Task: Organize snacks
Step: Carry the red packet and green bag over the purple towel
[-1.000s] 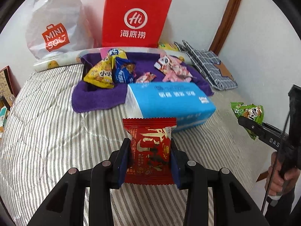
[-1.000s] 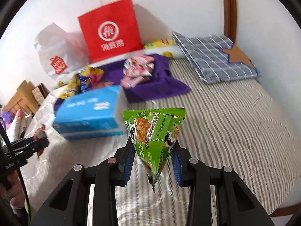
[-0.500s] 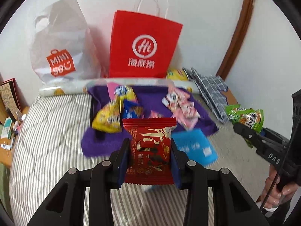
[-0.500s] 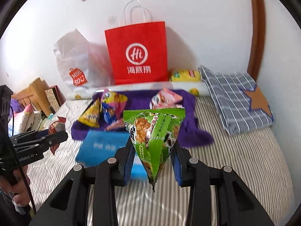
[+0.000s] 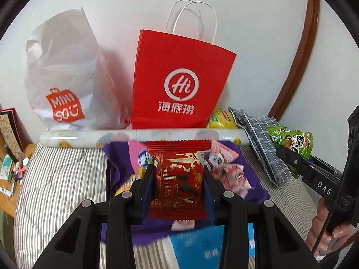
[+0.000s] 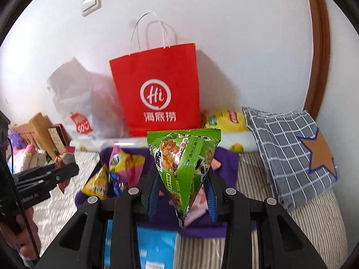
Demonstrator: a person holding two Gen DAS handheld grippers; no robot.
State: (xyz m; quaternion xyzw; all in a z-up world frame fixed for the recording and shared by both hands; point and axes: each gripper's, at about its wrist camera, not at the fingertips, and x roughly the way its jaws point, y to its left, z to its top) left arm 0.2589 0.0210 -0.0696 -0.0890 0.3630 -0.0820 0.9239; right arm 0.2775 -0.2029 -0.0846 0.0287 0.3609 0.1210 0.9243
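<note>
On striped bed (image 5: 60, 179), purple cloth (image 5: 116, 163)

White wall (image 6: 235, 22) at twelve o'clock; light switch (image 6: 90, 3) at eleven; brown wooden trim (image 6: 318, 44) at two; striped bedding (image 5: 62, 179) below.

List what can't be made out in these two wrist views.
- Inside of the red paper bag: both views face its front, so the contents are hidden.
- Blue tissue pack: blurred, cut off by the bottom edge, partly behind the left gripper holding the red packet.
- Snacks on the purple cloth: right wrist view, partly hidden behind the green packet.
</note>
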